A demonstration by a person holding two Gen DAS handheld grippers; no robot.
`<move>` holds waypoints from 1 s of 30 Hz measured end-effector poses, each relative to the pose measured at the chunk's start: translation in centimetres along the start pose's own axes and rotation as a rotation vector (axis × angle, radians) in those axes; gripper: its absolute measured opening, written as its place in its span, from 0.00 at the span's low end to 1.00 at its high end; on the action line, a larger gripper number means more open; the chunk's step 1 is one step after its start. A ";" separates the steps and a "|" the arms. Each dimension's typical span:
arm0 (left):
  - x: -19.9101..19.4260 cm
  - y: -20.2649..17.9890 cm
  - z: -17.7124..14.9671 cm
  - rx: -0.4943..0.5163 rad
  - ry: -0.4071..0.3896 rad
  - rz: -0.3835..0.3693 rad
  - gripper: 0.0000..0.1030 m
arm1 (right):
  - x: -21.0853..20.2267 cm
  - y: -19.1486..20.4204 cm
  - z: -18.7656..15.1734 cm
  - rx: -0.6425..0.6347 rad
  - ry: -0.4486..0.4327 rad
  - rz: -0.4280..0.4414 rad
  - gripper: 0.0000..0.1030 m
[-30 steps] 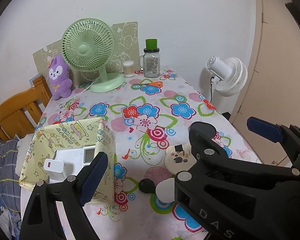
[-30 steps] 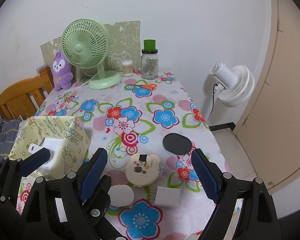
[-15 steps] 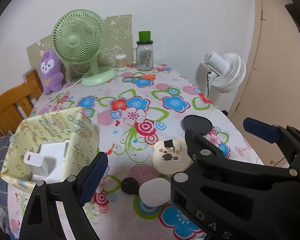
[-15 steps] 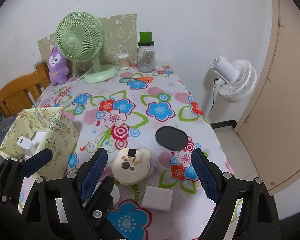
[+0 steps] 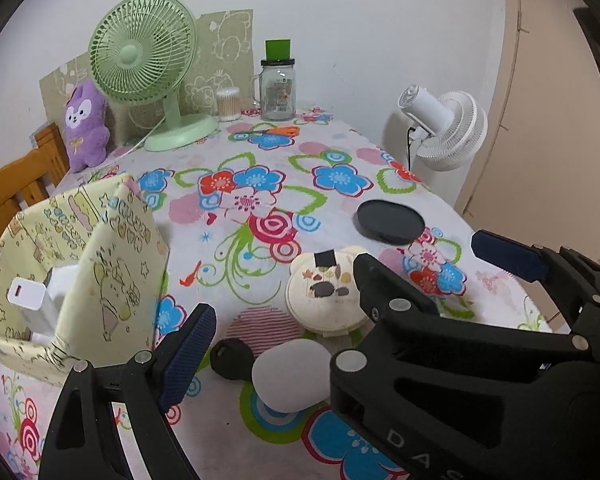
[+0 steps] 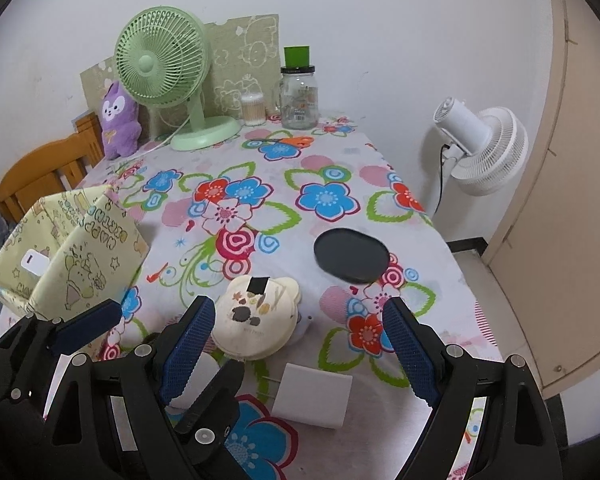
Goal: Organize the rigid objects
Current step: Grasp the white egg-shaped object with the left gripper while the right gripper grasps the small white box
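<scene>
1. A yellow patterned fabric box stands open-topped at the left side of the desk, which wears a flowered cloth. Inside it lie a white charger block and another white item under it; what that second item is cannot be told.
2. At the back of the desk a clear glass jar with a black lid stands upright, a green cap on top. Its contents are unclear. Just beside it is a small clear tub of cotton swabs.
3. Loose on the cloth, outside the box: a cream bear-shaped case, a black round disc well to its right, a white plug adapter near the front edge, a white rounded case and a small black round thing touching it.
4. The left hand-held gripper has its jaws wide apart with nothing gripped; the white rounded case and bear case lie beneath the gap.
5. The right hand-held gripper is likewise wide and empty, above the bear case and adapter.
6. A green fan, a purple plush toy and orange scissors occupy the far end.
</scene>
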State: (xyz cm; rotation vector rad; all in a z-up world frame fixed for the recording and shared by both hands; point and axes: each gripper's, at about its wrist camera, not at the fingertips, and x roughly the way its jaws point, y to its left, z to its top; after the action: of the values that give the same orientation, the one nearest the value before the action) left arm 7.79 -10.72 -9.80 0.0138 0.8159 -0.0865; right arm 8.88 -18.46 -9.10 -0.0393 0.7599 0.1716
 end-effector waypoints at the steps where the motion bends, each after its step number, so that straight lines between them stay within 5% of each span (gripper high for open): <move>1: 0.2 0.1 -0.2 -0.001 0.004 -0.005 0.89 | 0.1 0.1 -0.2 -0.004 0.001 0.000 0.85; 14: 2.2 0.7 -2.3 0.016 0.002 0.000 0.89 | 2.5 -0.4 -2.5 0.030 0.031 0.013 0.85; 30: 3.5 0.8 -4.4 0.071 0.002 0.039 0.88 | 4.0 -0.6 -4.8 0.055 0.081 -0.073 0.85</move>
State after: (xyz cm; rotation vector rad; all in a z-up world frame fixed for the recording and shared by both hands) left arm 7.04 -10.02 -15.36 0.0969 0.8139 -0.0786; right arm 8.57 -18.95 -15.31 -0.0222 0.8426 0.0796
